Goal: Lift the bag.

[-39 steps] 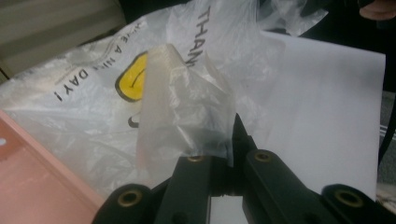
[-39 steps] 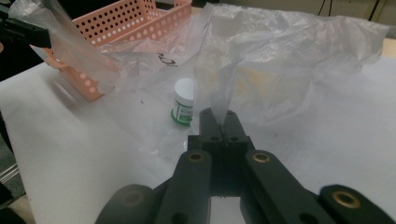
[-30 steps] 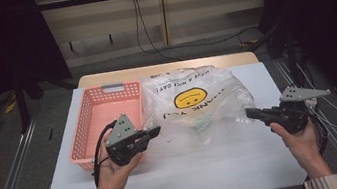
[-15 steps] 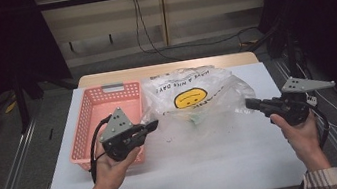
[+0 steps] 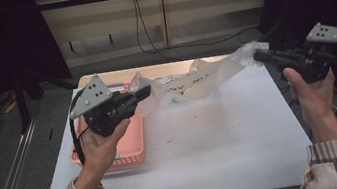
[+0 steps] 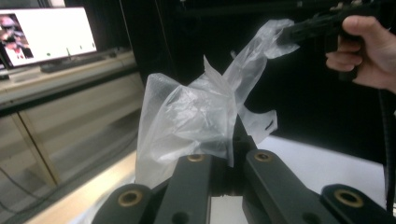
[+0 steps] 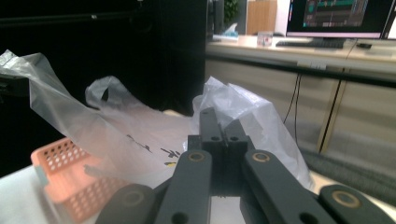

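High view: left gripper point(image 5: 145, 92) and right gripper point(image 5: 258, 56) jaws clench the plastic bag point(image 5: 190, 82), stretched from 9 to 3 o'clock; overtension risks tearing.

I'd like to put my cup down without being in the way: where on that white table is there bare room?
The near half of the table is bare, between the two hands and right of the pink basket. The right edge under the right gripper also looks free. The far middle is crowded: the plastic bag hangs stretched between the left gripper and the right one.
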